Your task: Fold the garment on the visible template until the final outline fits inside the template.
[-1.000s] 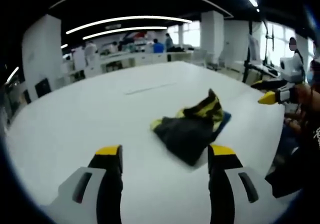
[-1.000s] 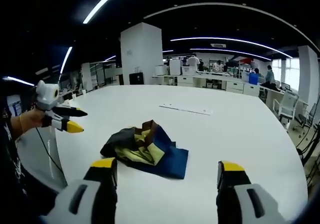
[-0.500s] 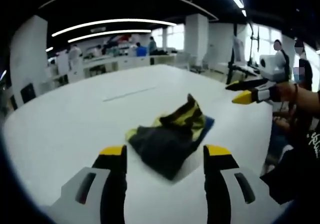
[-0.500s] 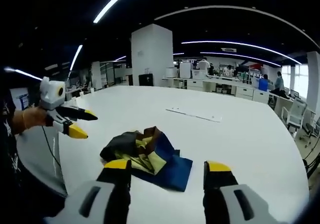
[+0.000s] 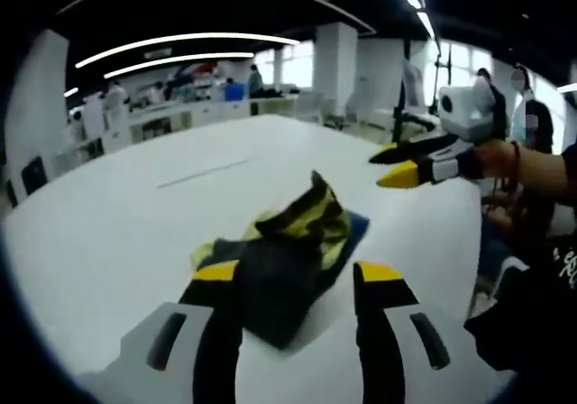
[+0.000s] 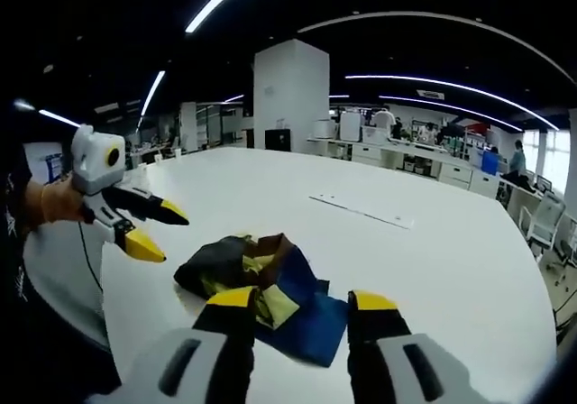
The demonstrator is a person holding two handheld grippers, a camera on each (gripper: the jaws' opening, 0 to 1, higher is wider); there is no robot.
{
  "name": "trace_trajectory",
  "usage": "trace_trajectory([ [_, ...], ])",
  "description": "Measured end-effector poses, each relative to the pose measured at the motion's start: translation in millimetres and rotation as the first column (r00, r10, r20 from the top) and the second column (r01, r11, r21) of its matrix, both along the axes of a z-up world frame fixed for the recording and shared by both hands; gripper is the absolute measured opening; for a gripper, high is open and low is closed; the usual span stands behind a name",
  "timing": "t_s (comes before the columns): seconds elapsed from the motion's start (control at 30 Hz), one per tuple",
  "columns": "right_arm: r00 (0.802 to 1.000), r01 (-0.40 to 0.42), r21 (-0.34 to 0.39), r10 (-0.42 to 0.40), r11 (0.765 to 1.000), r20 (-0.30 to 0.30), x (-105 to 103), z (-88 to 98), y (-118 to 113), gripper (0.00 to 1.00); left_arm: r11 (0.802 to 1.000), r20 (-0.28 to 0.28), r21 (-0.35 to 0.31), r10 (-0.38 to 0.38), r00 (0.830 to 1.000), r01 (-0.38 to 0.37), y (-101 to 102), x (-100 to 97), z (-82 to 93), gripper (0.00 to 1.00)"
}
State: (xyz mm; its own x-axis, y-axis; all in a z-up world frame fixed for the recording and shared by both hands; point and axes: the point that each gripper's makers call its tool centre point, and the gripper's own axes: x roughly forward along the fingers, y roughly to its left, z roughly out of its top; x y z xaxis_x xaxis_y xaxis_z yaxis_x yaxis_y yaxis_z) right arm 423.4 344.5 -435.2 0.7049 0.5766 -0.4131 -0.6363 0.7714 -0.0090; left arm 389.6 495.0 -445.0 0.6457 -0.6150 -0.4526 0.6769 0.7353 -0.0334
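Observation:
A crumpled garment (image 5: 287, 246), black, yellow and blue, lies in a heap on the white table (image 5: 108, 233). In the right gripper view the garment (image 6: 261, 273) shows its blue part nearest me. My left gripper (image 5: 297, 273) hovers just short of the heap, open, with nothing between its jaws. My right gripper (image 6: 302, 300) is likewise close over the heap, its jaws narrowed but open and holding nothing. Across the garment I see the right gripper (image 5: 397, 165) in a person's hand, and the left gripper (image 6: 153, 231), both above the table. I cannot make out a template outline.
A thin pale strip (image 6: 362, 211) lies on the table beyond the garment. The table's rounded edge (image 6: 90, 314) runs near the person's body (image 5: 532, 332). Desks, pillars and people stand far behind.
Both views have drawn closer to the garment, which now sits between each pair of jaws. The right gripper's jaws have narrowed noticeably; the left's slightly. Each gripper appears nearer in the other's view.

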Motion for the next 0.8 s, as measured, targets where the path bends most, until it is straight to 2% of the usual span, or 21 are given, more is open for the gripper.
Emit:
trace_trajectory([
  [0.1,1.000,-0.012,-0.012,0.012,1.000,0.002,4,-2.4,2,0.30,1.000,-0.004,-0.009,-0.023,1.000,0.023,-10,0.6,-1.7,0.41],
  [0.33,0.999,-0.047,-0.017,0.046,0.999,-0.017,14,-13.5,8,0.24,0.999,-0.039,0.001,-0.045,0.998,0.045,-27,4.3,-17.4,0.36],
  [0.43,0.999,-0.043,-0.011,0.043,0.999,-0.029,17,-18.4,10,0.22,0.996,-0.031,0.058,-0.059,0.998,0.061,-27,5.9,-25.7,0.32],
  [0.63,0.997,-0.059,-0.022,0.058,0.998,-0.043,28,-31.6,20,0.21,0.997,-0.050,0.043,-0.061,0.997,0.063,-31,11.2,-32.9,0.29],
  [0.8,0.997,-0.070,-0.036,0.069,0.997,-0.023,39,-36.9,24,0.19,0.995,-0.031,0.068,-0.076,0.997,0.078,-31,17.2,-36.3,0.22],
])
